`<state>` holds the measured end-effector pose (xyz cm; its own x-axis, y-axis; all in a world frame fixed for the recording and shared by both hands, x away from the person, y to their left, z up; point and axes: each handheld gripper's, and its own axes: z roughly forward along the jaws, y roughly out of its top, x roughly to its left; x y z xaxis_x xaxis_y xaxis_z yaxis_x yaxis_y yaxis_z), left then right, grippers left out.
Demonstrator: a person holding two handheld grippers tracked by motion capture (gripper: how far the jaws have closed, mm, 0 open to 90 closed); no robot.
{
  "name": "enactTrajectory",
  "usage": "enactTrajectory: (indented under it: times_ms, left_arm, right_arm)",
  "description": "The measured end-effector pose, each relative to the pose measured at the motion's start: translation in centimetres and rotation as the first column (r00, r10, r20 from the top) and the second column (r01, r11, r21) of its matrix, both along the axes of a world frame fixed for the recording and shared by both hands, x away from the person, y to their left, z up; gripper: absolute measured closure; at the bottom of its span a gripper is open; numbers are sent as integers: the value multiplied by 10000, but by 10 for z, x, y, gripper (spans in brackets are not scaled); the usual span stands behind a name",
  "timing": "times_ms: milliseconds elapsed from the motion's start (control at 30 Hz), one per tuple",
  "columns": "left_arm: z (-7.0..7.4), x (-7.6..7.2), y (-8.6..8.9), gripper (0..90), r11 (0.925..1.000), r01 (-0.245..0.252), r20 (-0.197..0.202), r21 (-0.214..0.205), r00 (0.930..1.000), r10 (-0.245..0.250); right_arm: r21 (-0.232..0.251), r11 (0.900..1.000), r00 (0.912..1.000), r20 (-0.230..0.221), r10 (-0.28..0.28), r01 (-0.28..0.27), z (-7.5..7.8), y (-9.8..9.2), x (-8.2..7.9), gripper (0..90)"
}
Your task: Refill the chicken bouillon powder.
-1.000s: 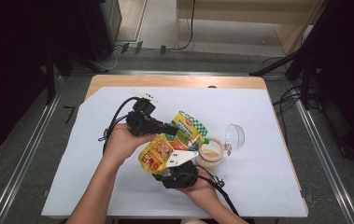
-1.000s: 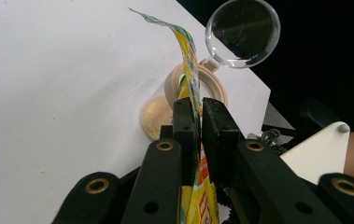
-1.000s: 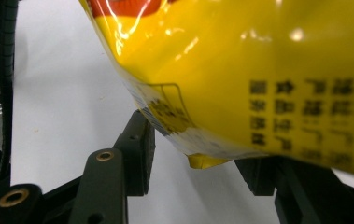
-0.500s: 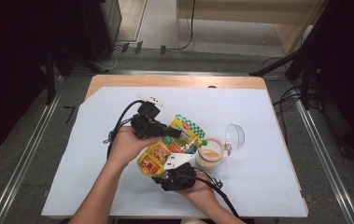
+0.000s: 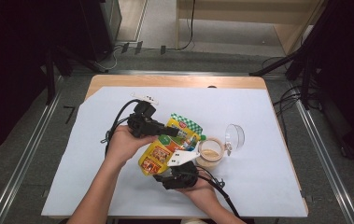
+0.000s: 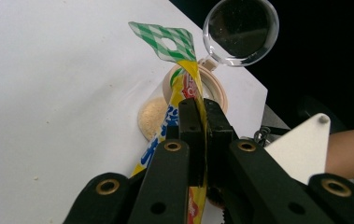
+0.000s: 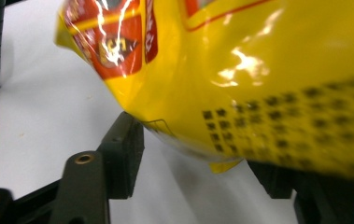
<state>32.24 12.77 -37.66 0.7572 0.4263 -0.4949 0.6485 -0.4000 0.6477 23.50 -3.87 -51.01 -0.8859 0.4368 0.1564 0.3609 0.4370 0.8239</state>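
The left gripper (image 6: 198,123) is clamped on the yellow pouch (image 5: 165,144) at frame centre, holding it tilted over the open jar (image 5: 210,152). The right gripper (image 7: 198,154) has just been opening; its jaws stand apart under the pouch's bottom. This looks like pouring; next, tilting the pouch's mouth into the jar.
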Motion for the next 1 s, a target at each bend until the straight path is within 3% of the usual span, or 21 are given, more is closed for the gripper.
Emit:
enactTrajectory:
  times_ms: [67,167,433,700,1000]
  left_arm:
    - [2,0,3,895,10000,-60,9,-53,10000,60]
    - [4,0,7,895,9999,-64,69,-132,10000,65]
    - [9,0,20,897,9992,-30,211,-394,9998,38]
    - [13,3,38,896,9960,-493,248,-743,9984,513]
    - [12,8,49,896,9893,-1010,22,-1051,9948,1018]
  right_arm:
    - [88,9995,9995,95,-292,291,0,-2,0,407]
    - [-249,9978,9969,513,-598,611,-1,-2,0,392]
    - [8,9973,9966,373,-733,734,0,-5,1,379]
    - [337,9966,9968,250,-761,752,3,-9,2,373]
    - [544,9961,9974,177,-704,693,5,-12,2,382]
